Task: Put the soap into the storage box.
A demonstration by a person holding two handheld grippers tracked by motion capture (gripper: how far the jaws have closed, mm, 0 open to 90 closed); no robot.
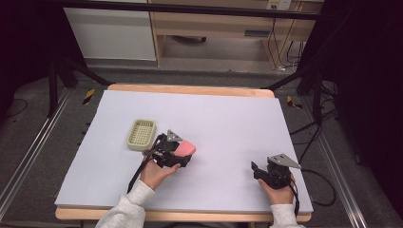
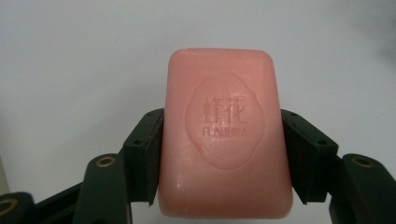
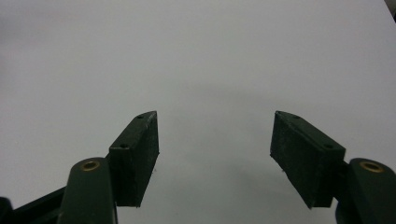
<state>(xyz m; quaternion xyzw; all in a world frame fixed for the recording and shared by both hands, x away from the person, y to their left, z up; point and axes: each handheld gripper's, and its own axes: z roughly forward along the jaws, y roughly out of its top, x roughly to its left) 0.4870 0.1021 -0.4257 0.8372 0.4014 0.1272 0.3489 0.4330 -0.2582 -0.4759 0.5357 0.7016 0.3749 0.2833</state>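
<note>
L claw [image 2: 224,154] clamps pink soap [image 2: 225,135], lifted off table beside green basket [image 1: 141,133]; R claw [image 3: 215,154] wide, resting low.

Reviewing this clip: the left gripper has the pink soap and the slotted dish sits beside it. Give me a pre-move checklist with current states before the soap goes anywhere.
1. Pink soap clamped on both long sides by the left gripper, jaws flush: ok.
2. Soap lifted clear of the table: cannot tell.
3. Green soap dish upright with nothing in it: ok.
4. Dish apart from the left gripper: ok.
5. Right gripper open, nothing between the jaws, resting off to the side: ok.
</note>
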